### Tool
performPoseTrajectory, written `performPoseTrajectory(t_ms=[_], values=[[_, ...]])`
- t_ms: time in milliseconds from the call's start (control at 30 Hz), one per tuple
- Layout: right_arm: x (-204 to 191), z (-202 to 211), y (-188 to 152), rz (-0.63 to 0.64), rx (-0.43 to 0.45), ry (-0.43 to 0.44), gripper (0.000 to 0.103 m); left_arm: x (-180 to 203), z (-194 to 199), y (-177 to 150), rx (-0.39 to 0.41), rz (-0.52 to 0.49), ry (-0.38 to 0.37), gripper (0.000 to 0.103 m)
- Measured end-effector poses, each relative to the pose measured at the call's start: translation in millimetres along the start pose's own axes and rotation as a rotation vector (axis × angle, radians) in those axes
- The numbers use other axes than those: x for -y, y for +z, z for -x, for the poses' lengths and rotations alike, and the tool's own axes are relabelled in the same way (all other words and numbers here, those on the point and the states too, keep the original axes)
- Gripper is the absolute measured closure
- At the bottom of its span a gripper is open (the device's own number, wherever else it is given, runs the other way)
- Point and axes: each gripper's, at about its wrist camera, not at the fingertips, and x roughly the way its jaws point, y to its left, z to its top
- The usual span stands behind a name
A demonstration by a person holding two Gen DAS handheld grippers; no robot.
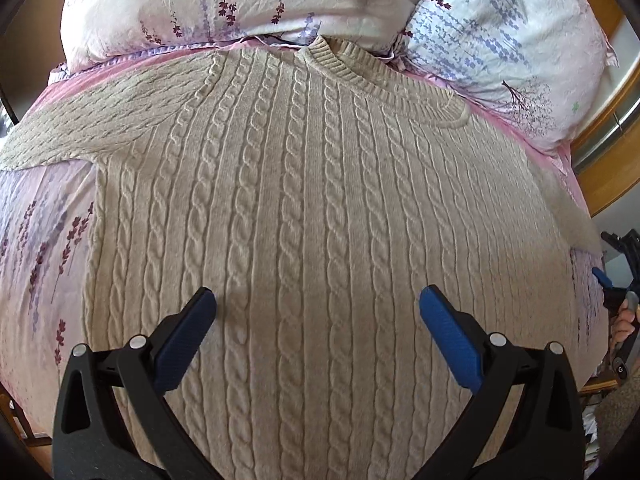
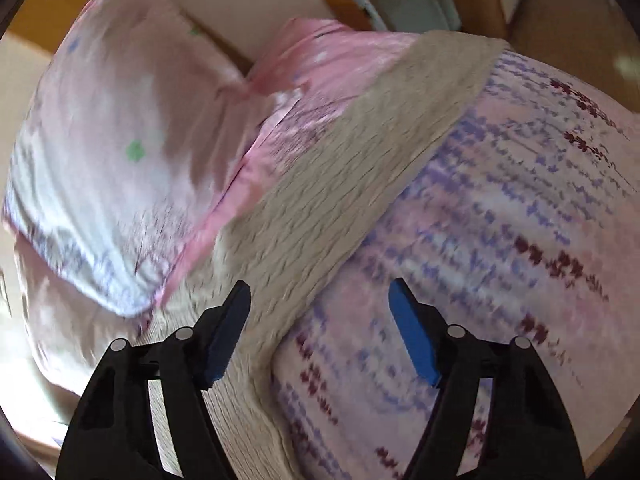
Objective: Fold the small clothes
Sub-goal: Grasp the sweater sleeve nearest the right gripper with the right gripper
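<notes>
**A:** Is there any writing, a brand or a label to read?

**B:** None that I can make out. The sweater (image 1: 312, 208) shows no tag, and the bedding carries only printed flowers.

**A:** Describe the sweater, then.

**B:** It is a cream, cable-knit pullover with a ribbed round collar (image 1: 380, 80). It lies flat, spread out on a bed cover (image 1: 36, 240) of pale pink printed with purple and maroon lavender sprigs. The collar points toward two pillows (image 1: 500, 52) at the head of the bed. One sleeve (image 1: 80, 128) stretches out sideways to the left of that view. The cables run in straight ridges down the body.

**A:** Where are the tongs?

**B:** The left gripper (image 1: 318, 300) hangs over the lower body of the sweater, its blue-padded fingers (image 1: 444, 328) spread wide with nothing between them. I cannot tell whether they touch the knit.

**A:** And the other one?

**B:** The right gripper (image 2: 320, 292) is beside the far side of the bed, over the other sleeve (image 2: 340, 200), which runs diagonally across the cover in a heavily blurred view. Its jaws are apart, not pinching anything. A hand (image 1: 624, 326) holding it shows at the edge of the left view.
</notes>
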Motion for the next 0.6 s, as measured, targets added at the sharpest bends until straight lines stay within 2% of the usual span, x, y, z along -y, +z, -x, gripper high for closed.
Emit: performPoseTrajectory(t_ms=[167,333,467,600], values=[[28,-11,30,-0.136,0.037,0.019,0.043,0,-5,16,0.018,0.052,-0.007,0.002],[37,-14,45,-0.165,0.08,0.032,0.058,-2,-3,19,0.029,0.098,-0.063,0.002],[44,-16,56,-0.193,0.122,0.018,0.068,-3,0,20,0.039,0.119,-0.066,0.002],[48,-19,61,-0.192,0.155,-0.034,0.093,-5,7,18,0.073,0.127,-0.075,0.002]])
